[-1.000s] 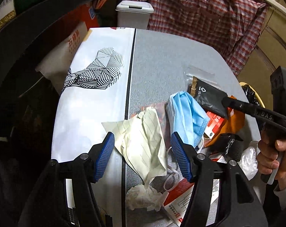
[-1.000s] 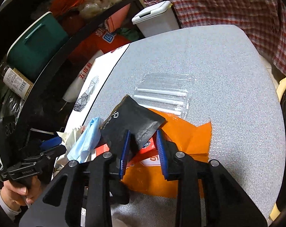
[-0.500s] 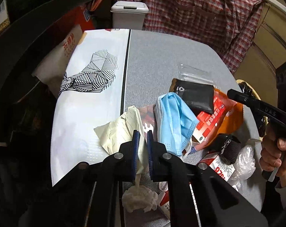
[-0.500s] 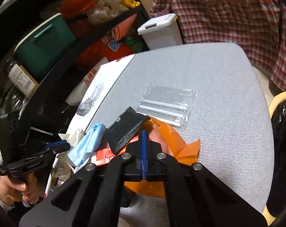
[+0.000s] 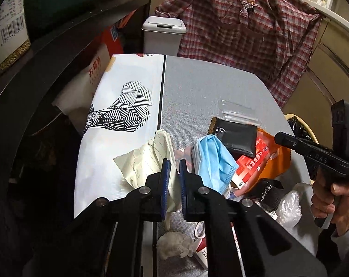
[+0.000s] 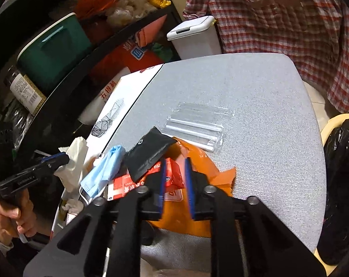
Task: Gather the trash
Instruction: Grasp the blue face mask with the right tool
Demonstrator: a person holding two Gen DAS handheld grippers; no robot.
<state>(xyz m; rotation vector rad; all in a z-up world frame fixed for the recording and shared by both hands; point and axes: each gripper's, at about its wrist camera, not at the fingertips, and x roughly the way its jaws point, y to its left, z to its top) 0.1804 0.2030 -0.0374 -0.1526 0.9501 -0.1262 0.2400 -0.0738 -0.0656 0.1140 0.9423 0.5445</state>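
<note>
Two grippers work here: left gripper (image 5: pixel 173 180) pinches the cream paper (image 5: pixel 149 159), so lift slowly; right gripper (image 6: pixel 174 184), opening, holds nothing.

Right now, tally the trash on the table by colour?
Cream lined paper: 1
Blue face mask: 1
Black pouch: 1
Orange bag: 1
Red packets: 1 clear, maybe more
Clear tray: 1
White tissue wad: 1
Total: at least 7, pile overlaps.

The orange bag (image 6: pixel 197 161) lay partly hidden under the black pouch (image 6: pixel 146 157); the red packet's (image 6: pixel 172 177) lettering was blurred.
</note>
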